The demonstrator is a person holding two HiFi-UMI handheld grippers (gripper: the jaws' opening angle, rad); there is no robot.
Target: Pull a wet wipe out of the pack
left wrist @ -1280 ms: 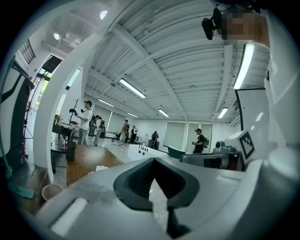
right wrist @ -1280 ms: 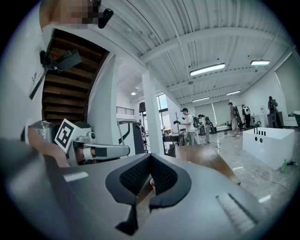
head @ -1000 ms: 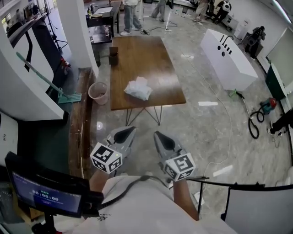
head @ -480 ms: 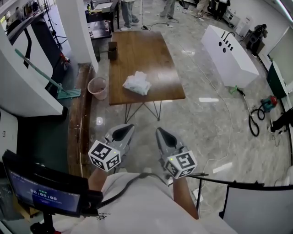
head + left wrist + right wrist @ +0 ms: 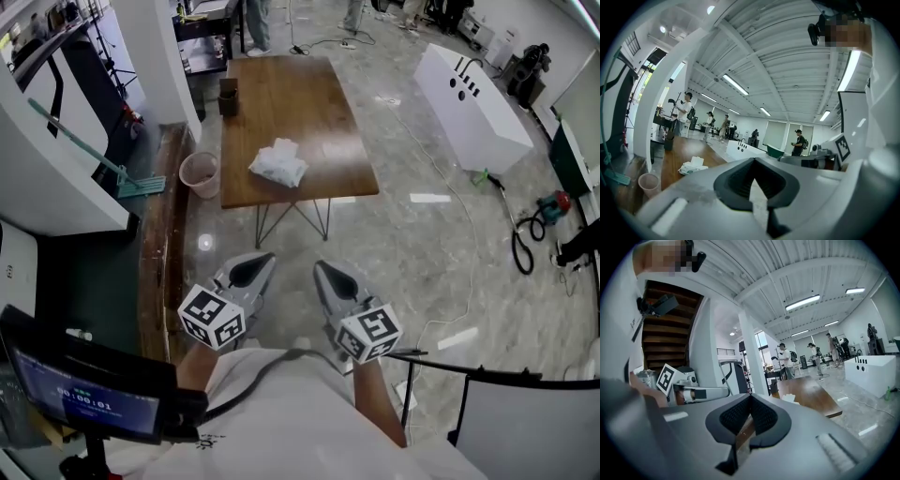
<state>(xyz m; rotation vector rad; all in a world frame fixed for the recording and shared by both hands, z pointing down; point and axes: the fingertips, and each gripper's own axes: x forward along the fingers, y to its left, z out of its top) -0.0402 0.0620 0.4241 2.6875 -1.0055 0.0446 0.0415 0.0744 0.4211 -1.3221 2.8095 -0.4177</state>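
The wet wipe pack [image 5: 277, 164], white and crumpled with a wipe poking up, lies near the front edge of a brown wooden table [image 5: 291, 103]. Both grippers are held close to the person's body, well short of the table. My left gripper [image 5: 253, 265] is shut with nothing in it, and my right gripper [image 5: 326, 272] beside it is shut and empty too. In the left gripper view the pack [image 5: 692, 165] shows far off at the left beyond the left gripper [image 5: 752, 161]. The right gripper view shows the pack [image 5: 790, 399] small on the table [image 5: 811, 392] past the right gripper [image 5: 750, 397].
A pink bin [image 5: 199, 173] stands on the floor left of the table, next to a teal mop [image 5: 94, 155]. A small dark box [image 5: 228, 97] sits at the table's far left corner. A white cabinet [image 5: 473, 98] and floor cables [image 5: 520, 248] lie right. A monitor [image 5: 84, 394] is at lower left.
The table and pack have slid slightly upward in the head view. Both grippers stay shut, side by side in front of the body.
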